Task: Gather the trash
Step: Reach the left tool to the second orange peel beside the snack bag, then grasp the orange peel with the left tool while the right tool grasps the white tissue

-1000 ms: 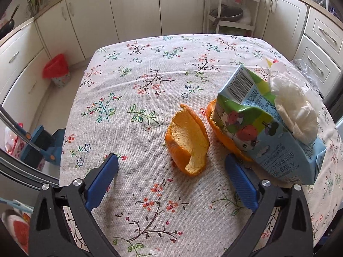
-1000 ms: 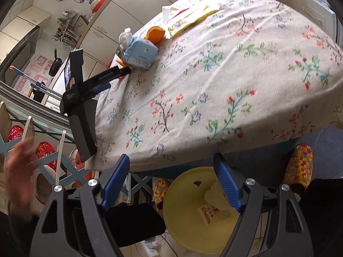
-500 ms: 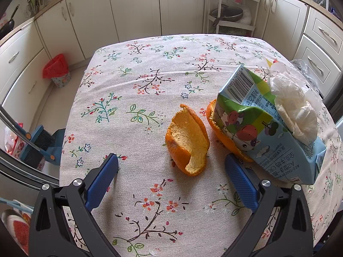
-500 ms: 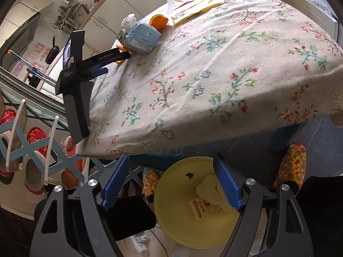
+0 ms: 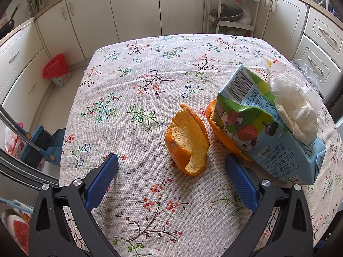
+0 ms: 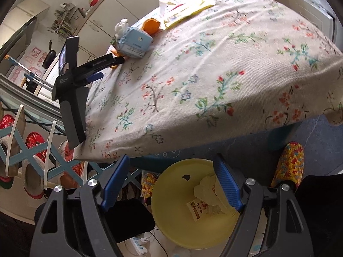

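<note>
In the left wrist view, the left claw (image 5: 171, 168) hangs low over the counter (image 5: 133, 68) with its blue pads spread wide and nothing between them. Well off to its left, down on the floor by the cabinets, stands a small bin with a red bag (image 5: 56, 69). Straight ahead of the claw, just past the gap between the pads, a curled orange peel (image 5: 187, 144) lies on the floral cloth, pale inside facing up. To the right of that peel a second orange peel (image 5: 223, 135) is partly tucked under a crumpled milk carton (image 5: 265, 126), which lies on its side just ahead of the right pad and has a white tissue (image 5: 294, 109) stuffed into its open top. In the right wrist view, the right claw (image 6: 171, 180) is also wide open and empty, held off the counter's near edge and above the floor. To its upper left the left claw shows from the side, reaching toward the carton and peels. Directly below and ahead of the right claw sits a yellow trash bin (image 6: 171, 194) holding a crumpled wrapper (image 6: 205, 197). Far ahead across the counter lies some flat yellow packaging (image 6: 188, 12).
</note>
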A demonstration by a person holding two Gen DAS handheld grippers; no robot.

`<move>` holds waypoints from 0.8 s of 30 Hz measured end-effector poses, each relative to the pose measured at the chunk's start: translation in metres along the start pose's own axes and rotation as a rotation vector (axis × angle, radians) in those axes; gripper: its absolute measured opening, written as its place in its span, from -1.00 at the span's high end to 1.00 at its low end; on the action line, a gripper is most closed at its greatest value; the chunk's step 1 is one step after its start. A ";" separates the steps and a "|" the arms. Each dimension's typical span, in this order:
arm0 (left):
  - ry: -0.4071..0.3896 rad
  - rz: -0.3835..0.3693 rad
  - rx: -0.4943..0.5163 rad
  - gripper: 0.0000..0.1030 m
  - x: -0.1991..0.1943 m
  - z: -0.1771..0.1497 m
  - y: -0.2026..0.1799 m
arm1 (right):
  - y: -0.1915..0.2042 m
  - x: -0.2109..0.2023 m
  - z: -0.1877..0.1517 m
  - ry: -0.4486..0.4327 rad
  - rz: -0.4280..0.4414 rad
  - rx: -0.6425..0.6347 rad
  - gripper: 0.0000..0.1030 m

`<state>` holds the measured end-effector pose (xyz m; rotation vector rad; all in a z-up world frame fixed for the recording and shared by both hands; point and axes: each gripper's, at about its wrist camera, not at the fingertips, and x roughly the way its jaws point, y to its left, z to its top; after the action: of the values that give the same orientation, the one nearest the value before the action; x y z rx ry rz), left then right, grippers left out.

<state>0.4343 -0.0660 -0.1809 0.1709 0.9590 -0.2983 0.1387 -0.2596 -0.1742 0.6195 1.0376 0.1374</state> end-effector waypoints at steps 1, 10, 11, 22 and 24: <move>0.000 0.000 0.000 -0.86 0.000 0.000 0.000 | 0.003 -0.002 0.000 -0.008 -0.001 -0.013 -0.50; 0.001 0.000 0.000 -0.86 0.000 0.000 0.000 | 0.056 -0.031 -0.012 -0.158 -0.029 -0.303 -0.51; 0.001 0.000 0.000 -0.86 0.000 0.000 0.000 | 0.061 -0.034 -0.012 -0.172 -0.028 -0.331 -0.53; 0.002 0.000 0.000 -0.86 0.001 0.000 0.000 | 0.063 -0.045 0.079 -0.217 -0.052 -0.407 -0.64; 0.003 -0.001 0.000 -0.86 0.000 0.000 0.000 | 0.060 -0.040 0.100 -0.208 -0.050 -0.409 -0.64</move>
<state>0.4346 -0.0666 -0.1812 0.1709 0.9620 -0.2992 0.2125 -0.2669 -0.0759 0.2299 0.7918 0.2296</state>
